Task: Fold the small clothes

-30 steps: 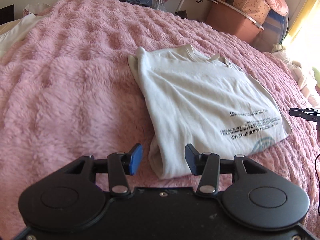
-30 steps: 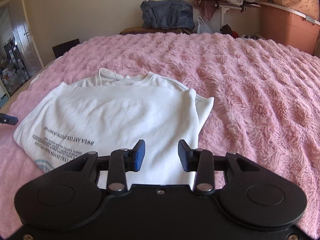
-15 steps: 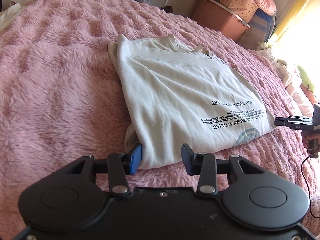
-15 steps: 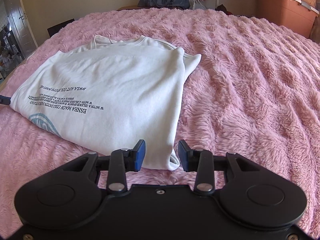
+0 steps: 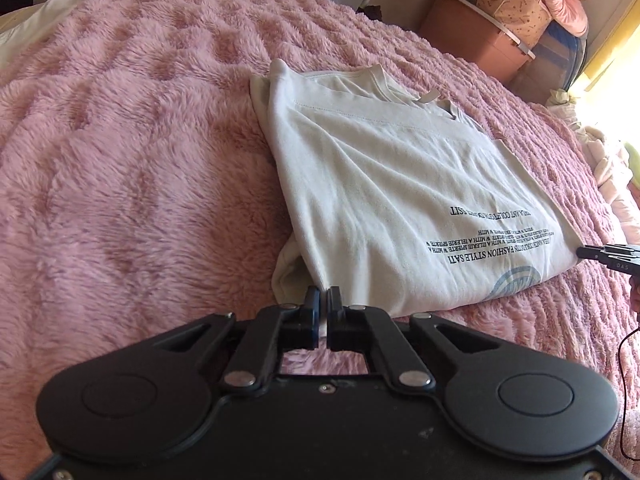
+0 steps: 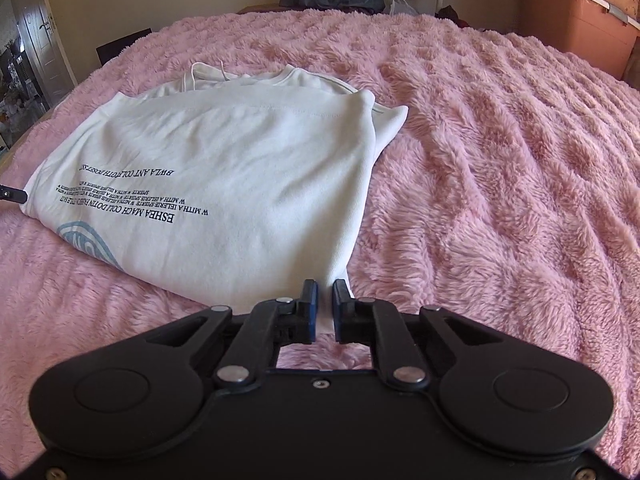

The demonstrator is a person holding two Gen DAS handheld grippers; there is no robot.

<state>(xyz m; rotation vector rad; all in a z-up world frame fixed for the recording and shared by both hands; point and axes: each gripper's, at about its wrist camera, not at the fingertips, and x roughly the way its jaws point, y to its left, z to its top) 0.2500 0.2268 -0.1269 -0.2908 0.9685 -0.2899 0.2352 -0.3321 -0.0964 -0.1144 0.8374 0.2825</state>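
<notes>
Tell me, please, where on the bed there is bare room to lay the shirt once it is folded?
In the left wrist view, the pink blanket lies bare from the white T-shirt across to the pale cloth at the far corner. In the right wrist view, it lies bare between the shirt and the brown storage box. The room's far end is crowded with bags.

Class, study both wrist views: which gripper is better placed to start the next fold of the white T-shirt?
Neither clearly: the left gripper and right gripper each pinch a near corner of the white T-shirt, so lifting both together toward the collar seems likeliest.
</notes>
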